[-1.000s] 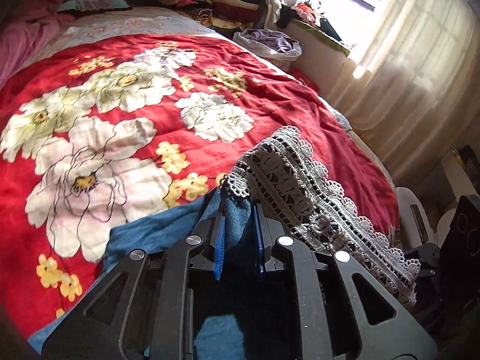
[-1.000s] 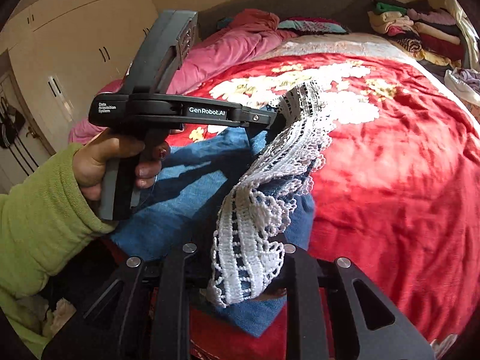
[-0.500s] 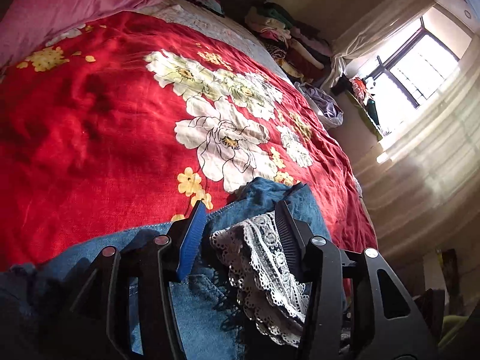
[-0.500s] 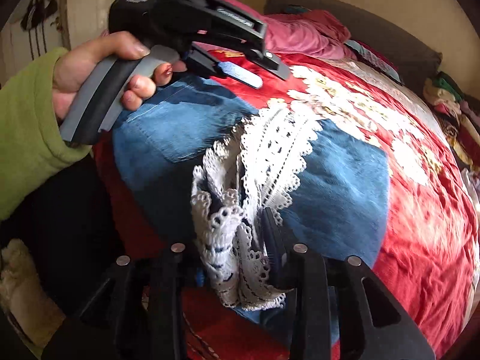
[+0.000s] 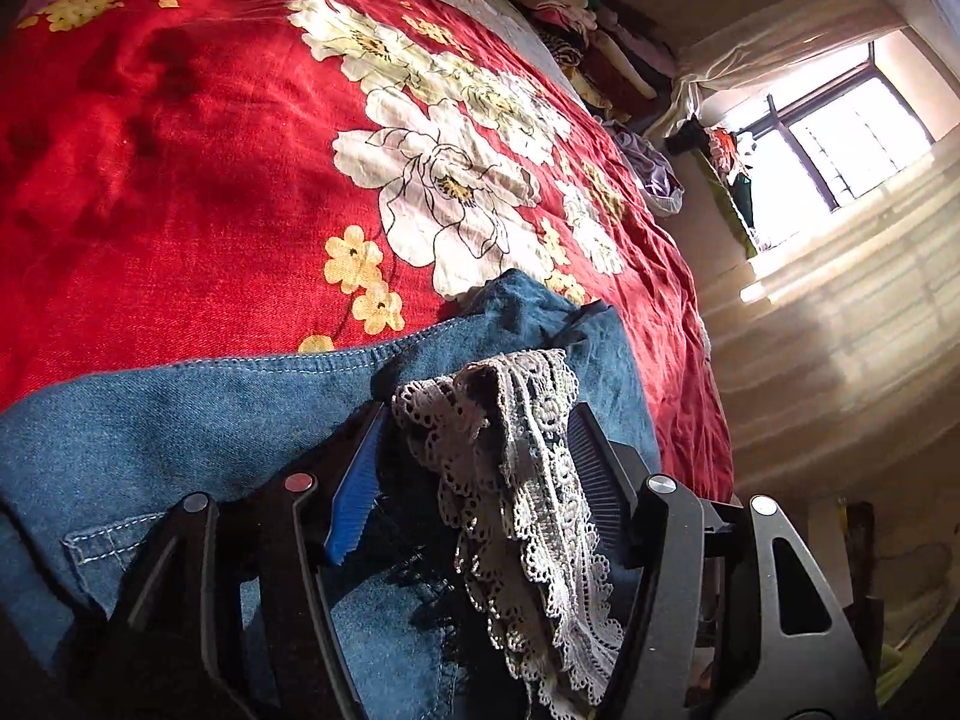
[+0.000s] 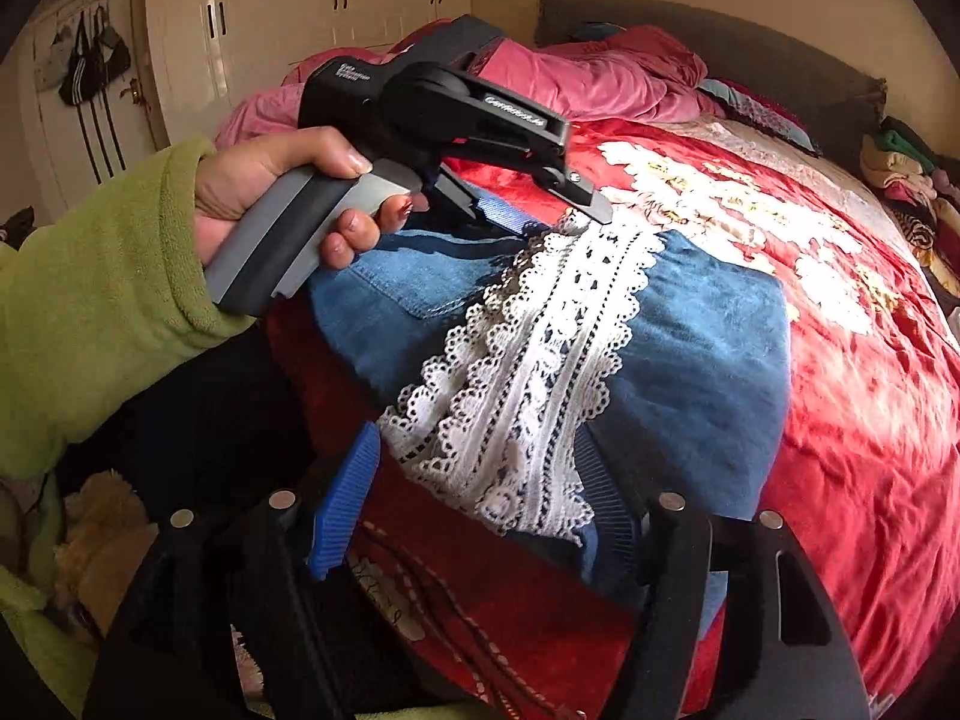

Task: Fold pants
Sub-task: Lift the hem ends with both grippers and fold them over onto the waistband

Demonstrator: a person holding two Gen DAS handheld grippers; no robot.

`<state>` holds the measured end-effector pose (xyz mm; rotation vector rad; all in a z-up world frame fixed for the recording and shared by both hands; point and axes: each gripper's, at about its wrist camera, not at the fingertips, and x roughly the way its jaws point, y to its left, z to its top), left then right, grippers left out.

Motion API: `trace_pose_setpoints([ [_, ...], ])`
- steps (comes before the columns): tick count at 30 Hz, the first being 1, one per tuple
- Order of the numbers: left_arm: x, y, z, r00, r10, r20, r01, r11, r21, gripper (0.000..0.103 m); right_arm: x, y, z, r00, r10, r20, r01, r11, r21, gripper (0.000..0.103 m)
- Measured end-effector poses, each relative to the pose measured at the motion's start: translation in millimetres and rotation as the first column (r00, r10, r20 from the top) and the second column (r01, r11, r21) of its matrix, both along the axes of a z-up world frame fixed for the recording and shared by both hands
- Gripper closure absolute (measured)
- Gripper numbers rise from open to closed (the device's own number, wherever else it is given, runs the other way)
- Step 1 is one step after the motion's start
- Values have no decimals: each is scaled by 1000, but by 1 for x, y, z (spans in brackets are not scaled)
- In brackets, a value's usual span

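The denim pants (image 6: pixel 708 360) lie folded on the near corner of the red floral bedspread (image 5: pixel 180 180), their white lace trim (image 6: pixel 540 360) running across the top toward the bed's near edge. The left gripper (image 5: pixel 474 468) has its jaws apart and opening; the lace bunches loosely between them, not pinched by both pads. The right gripper (image 6: pixel 480 480) is likewise apart and opening, lace end lying between its fingers, unclamped. A hand (image 6: pixel 270 192) in a green sleeve (image 6: pixel 90 312) holds the left tool over the pants' far hem. Beyond the pants, the bedspread stretches bare toward the pink bedding (image 6: pixel 600 78) and stacked clothes (image 5: pixel 588 30).
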<state>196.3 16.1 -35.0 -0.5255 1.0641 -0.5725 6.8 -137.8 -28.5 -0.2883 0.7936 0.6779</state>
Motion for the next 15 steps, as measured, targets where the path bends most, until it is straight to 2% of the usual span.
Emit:
trace_pose_setpoints([
  [5, 2, -5, 0, 1000, 16, -10, -16, 999, 28, 53, -6, 18, -8, 999, 35, 9, -34, 997, -69, 37],
  [6, 3, -7, 0, 1000, 17, -7, -17, 999, 38, 55, -6, 20, -12, 1000, 21, 22, -18, 994, -111, 37],
  [7, 4, -9, 1, 1000, 19, -6, -19, 999, 51, 62, -4, 22, -16, 1000, 13, 29, -9, 990, -138, 39],
  [8, 4, -11, 2, 1000, 23, -2, -23, 998, 67, 73, -1, 21, -19, 1000, 9, 21, -6, 990, -143, 45],
  [9, 5, -13, 3, 1000, 24, 3, -25, 997, 76, 78, 2, 19, -21, 1000, 7, -10, -9, 993, -116, 65],
  [10, 6, -15, 5, 1000, 20, 5, -21, 998, 67, 90, 2, 15, -21, 999, 6, -39, -9, 997, -82, 74],
  [12, 6, -19, 15, 1000, 11, 27, -13, 998, 56, 90, 3, 7, -16, 998, 12, -62, -14, 999, -32, 85],
  [15, 9, -29, 35, 996, -19, 82, 13, 998, 65, 90, 2, -5, 6, 1000, 8, -27, -6, 999, 41, 86],
])
